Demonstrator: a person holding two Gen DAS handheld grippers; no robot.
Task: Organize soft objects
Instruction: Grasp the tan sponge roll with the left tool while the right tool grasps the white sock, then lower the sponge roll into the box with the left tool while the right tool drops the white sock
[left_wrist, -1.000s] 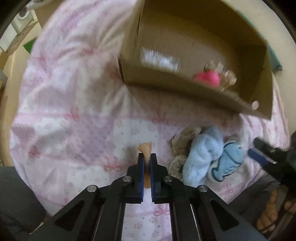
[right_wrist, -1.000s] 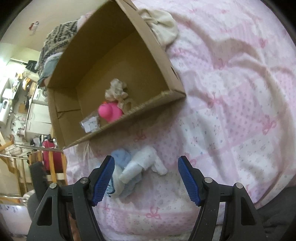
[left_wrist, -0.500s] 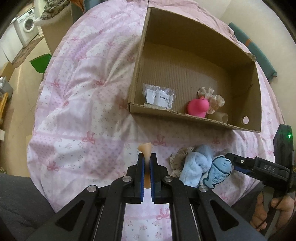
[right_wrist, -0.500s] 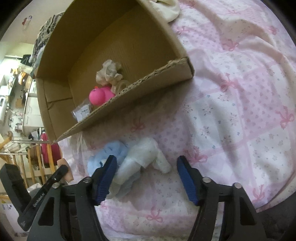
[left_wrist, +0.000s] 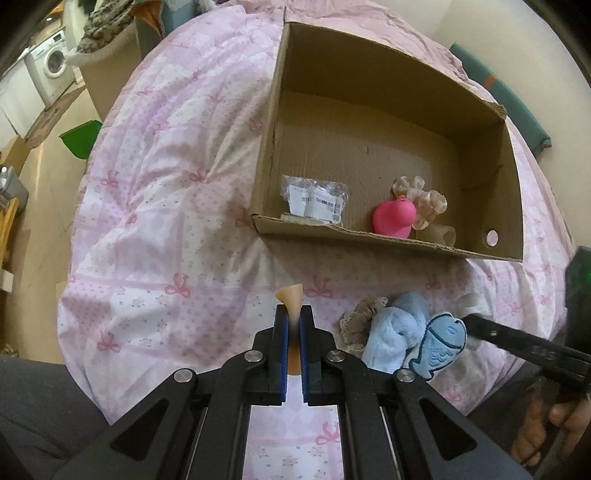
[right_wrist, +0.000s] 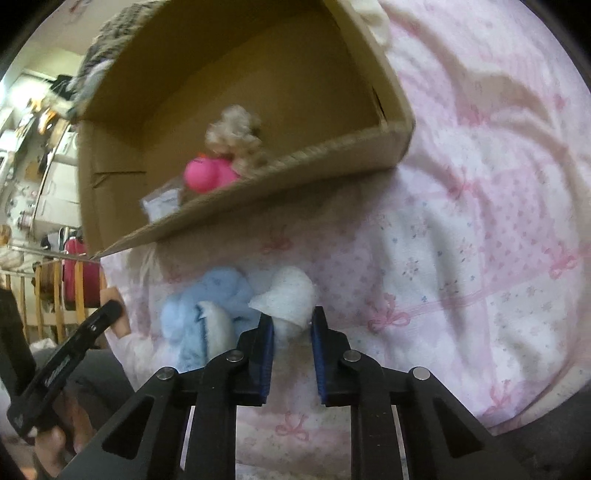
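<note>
My left gripper (left_wrist: 291, 315) is shut on a small peach rubbery piece (left_wrist: 290, 295), held above the pink quilt. My right gripper (right_wrist: 293, 326) is shut on a white fluffy cloth (right_wrist: 290, 299) lying on the quilt beside a light blue fluffy cloth (right_wrist: 210, 295). In the left wrist view the pile shows the blue cloth (left_wrist: 391, 328), a blue fish toy (left_wrist: 441, 341) and a beige lace scrunchie (left_wrist: 360, 314). The cardboard box (left_wrist: 513, 206) holds a pink toy (left_wrist: 393, 218), a beige ruffled piece (left_wrist: 424, 199) and a plastic bag (left_wrist: 316, 199).
The box (right_wrist: 369, 147) lies on a pink patterned quilt (left_wrist: 166, 221) on a bed. A green bin (left_wrist: 79, 138) and a washing machine (left_wrist: 51, 66) stand on the floor at the left. A dark trouser leg (left_wrist: 44, 406) is at the lower left.
My right gripper moved forward and down onto the pile and closed on the white fluffy cloth. My left gripper stayed shut on the peach piece while its view pulled back from the box.
</note>
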